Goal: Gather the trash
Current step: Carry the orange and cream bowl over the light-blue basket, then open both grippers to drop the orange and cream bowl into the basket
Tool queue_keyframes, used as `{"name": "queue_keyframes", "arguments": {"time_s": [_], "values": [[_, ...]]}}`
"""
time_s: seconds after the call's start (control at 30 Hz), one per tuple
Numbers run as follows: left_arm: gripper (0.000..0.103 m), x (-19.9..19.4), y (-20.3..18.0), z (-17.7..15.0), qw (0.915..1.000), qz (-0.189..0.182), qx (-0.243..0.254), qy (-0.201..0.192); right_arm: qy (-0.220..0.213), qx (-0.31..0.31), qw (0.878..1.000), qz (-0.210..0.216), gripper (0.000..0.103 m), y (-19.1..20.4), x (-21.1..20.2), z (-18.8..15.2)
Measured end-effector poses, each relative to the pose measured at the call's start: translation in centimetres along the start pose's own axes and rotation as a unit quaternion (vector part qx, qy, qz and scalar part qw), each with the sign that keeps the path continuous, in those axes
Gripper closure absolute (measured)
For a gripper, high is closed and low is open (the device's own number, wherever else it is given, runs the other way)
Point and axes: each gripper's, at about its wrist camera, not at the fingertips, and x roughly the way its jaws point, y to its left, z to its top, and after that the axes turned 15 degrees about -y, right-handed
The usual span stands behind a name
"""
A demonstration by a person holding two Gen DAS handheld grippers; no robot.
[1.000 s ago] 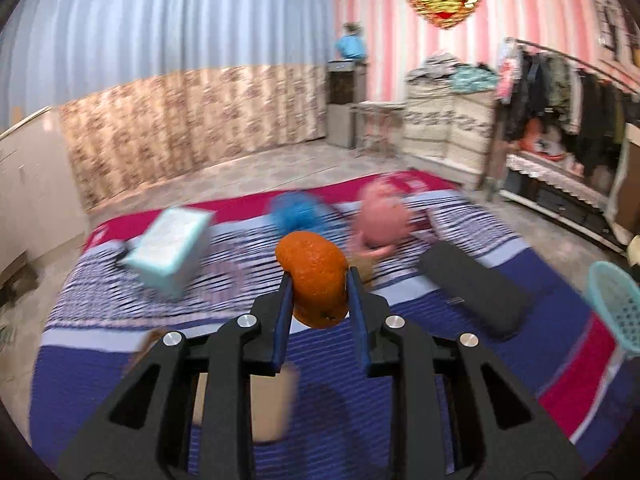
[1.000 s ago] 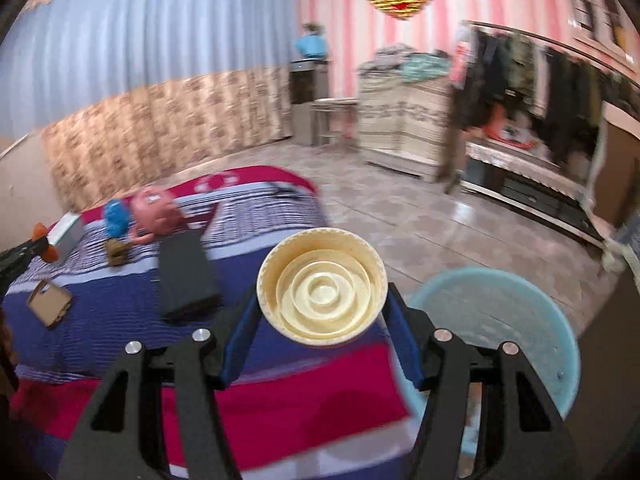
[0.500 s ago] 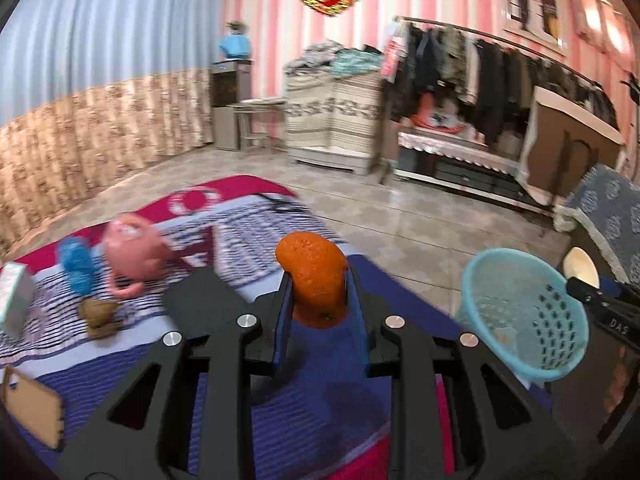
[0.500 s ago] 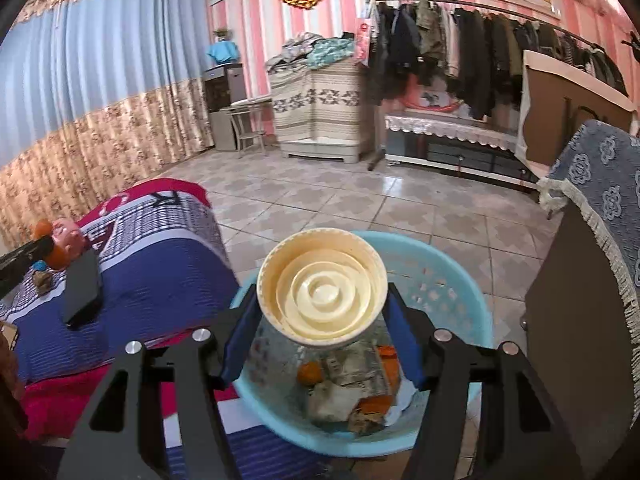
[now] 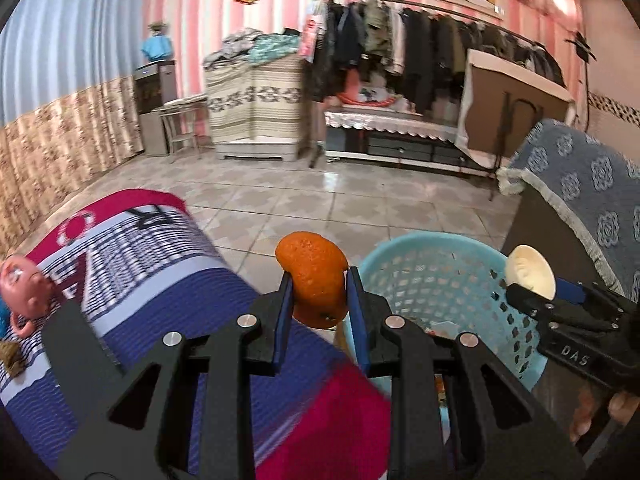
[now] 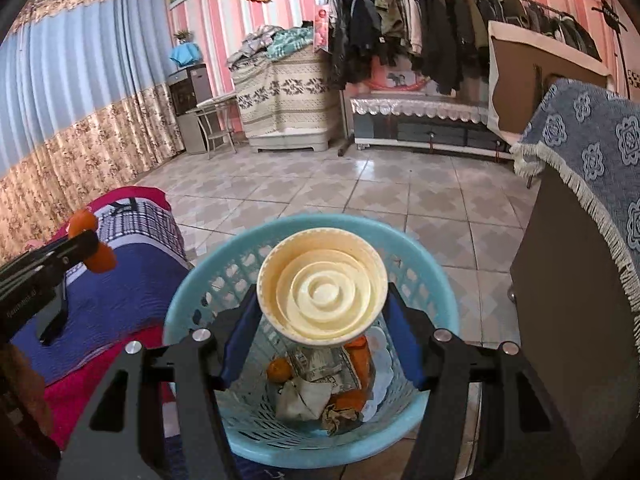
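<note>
An orange peel [image 5: 316,276] is showing between blue pads [image 5: 282,320]. At three o'clock a pale blue perforated basket [image 5: 452,280] is sitting. At nine o'clock a blue, white-striped, red-edged blanket [image 5: 160,280] is lying. A cream ribbed cup [image 6: 322,290] is glowing over the basket.

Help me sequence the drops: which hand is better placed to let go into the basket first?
Right. The right gripper holds the cream cup directly over the blue basket. The left gripper holds the orange peel beside the rim, over the bed's edge.
</note>
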Motion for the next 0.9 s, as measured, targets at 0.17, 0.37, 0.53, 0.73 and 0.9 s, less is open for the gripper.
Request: {"name": "queue_keyframes", "arguments": {"time_s": [0.17,0.37,0.53,0.73,0.9], "values": [[0.078,1.5,-1.9,-0.1,0.9997,-0.023,0.006,0.007,0.004,0.018,1.0,-0.016,0.042,-1.5,0.1,-0.4],[0.078,3.2,-4.2,-0.4,0.9987,-0.044,0.023,0.014,0.004,0.016,0.999,-0.031,0.042,-1.8,0.1,-0.7],[0.074,4.2,-5.3,-0.8,0.9977,-0.054,0.033,0.024,0.008,0.009,0.999,-0.031,0.042,-1.5,0.2,-0.8],[0.04,4.2,-3.8,-0.4,0.9991,-0.032,0.024,0.017,0.014,0.021,0.999,-0.03,0.042,-1.9,0.4,-1.0],[0.02,3.4,-1.7,0.4,0.9999,0.002,0.013,0.003,0.019,0.019,0.999,-0.026,0.042,-1.4,0.7,-1.2]]}}
